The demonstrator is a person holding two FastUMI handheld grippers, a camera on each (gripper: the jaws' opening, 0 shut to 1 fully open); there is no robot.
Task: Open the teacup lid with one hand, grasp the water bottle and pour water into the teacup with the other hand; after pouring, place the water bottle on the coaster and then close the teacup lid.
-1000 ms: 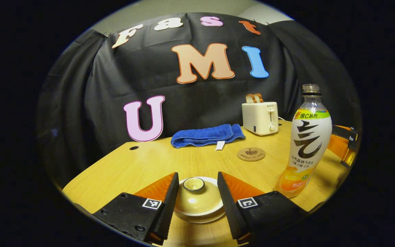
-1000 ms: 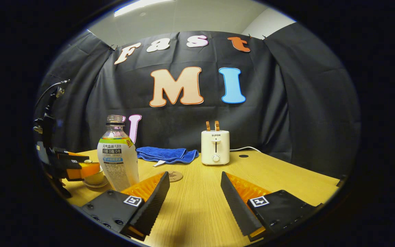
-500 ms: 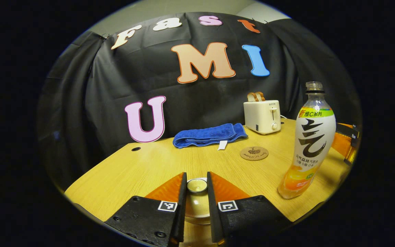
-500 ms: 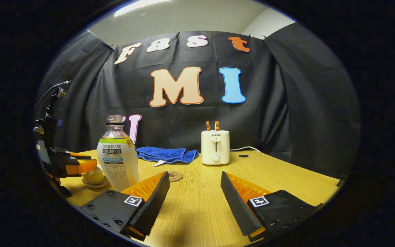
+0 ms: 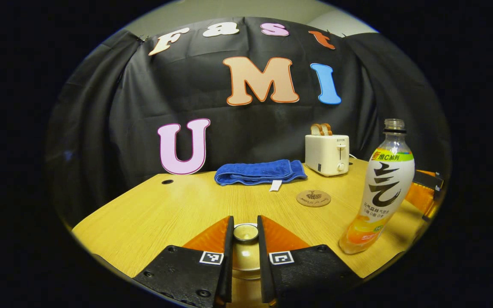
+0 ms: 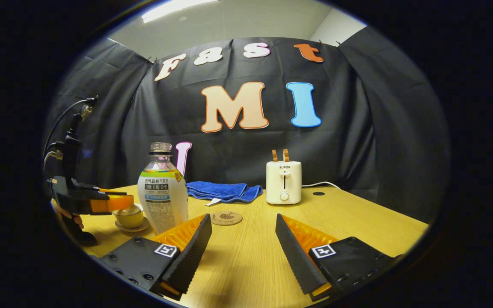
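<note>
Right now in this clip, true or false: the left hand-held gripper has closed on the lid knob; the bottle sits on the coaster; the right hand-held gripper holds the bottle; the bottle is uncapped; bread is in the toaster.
1. Left hand-held gripper shut on the teacup lid knob: true.
2. Water bottle on the coaster: false, it stands beside it on the table.
3. Right hand-held gripper holds the bottle: false, open and empty.
4. Bottle uncapped: true.
5. Bread in the toaster: true.

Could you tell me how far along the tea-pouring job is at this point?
Early. The left gripper is shut on the lid knob, the lid at the teacup. The right gripper is open and empty; the bottle stands untouched. Left: pouring, setting the bottle on the coaster, closing the lid.
</note>
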